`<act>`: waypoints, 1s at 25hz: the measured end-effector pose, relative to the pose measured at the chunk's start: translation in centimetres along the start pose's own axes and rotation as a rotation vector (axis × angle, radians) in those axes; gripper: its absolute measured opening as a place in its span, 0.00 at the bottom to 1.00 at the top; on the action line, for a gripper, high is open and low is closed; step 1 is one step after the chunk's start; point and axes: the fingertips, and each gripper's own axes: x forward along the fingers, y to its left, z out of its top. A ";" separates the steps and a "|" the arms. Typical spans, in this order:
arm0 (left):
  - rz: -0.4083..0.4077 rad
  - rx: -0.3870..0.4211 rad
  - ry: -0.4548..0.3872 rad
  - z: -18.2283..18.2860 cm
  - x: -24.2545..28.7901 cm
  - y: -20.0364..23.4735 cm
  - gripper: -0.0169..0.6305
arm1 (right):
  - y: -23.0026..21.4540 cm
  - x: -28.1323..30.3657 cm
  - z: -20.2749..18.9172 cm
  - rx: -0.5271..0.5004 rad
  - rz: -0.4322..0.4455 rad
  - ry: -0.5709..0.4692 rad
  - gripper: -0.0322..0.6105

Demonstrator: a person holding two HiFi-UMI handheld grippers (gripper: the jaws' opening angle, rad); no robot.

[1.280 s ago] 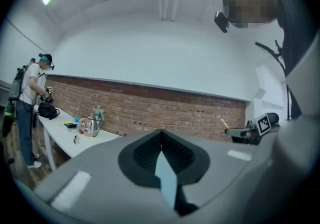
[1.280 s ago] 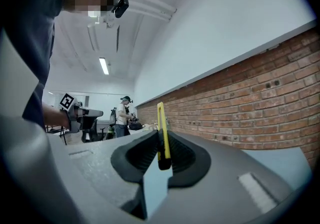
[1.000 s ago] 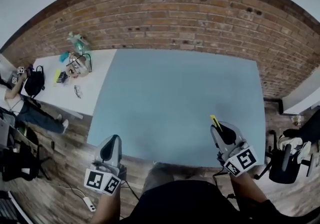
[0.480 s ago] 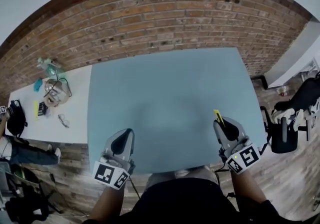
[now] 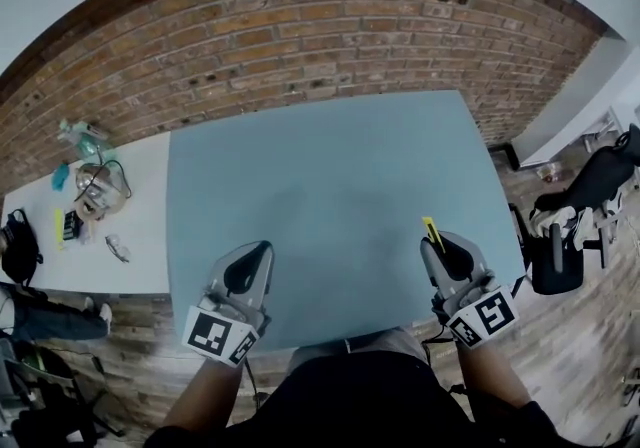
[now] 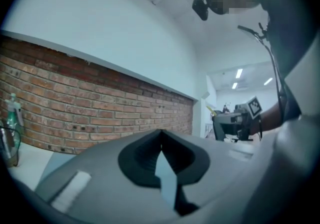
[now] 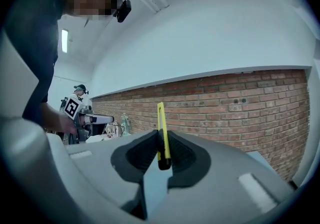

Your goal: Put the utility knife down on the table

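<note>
Knife [image 7: 161, 133] is sitting pinched in our right tongs [image 5: 438, 242], yellow tip forward over the bench's [image 5: 320, 176] near edge, as we are readying to lower it; left tongs [image 5: 262, 249] are hovering closed, empty.

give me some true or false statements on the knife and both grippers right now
The utility knife is clamped in the right gripper. True.
The knife lies flat on the blue table. False: it is held in the gripper, above the table.
The left gripper holds nothing. True, its jaws are together.
Bottles and tools crowd the blue table. False: that clutter sits on the white table beside it.
</note>
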 end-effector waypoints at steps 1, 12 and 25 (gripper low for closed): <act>0.006 0.007 -0.005 0.2 0.0 0.0 0.01 | 0.0 0.1 0.1 -0.004 0.006 -0.004 0.14; 0.136 0.049 -0.037 2.0 -0.5 1.1 0.01 | -2.3 2.3 1.2 -0.017 0.068 -0.057 0.14; 0.129 0.034 0.054 -0.7 2.6 1.5 0.01 | -4.0 4.6 -1.3 0.037 0.089 -0.038 0.14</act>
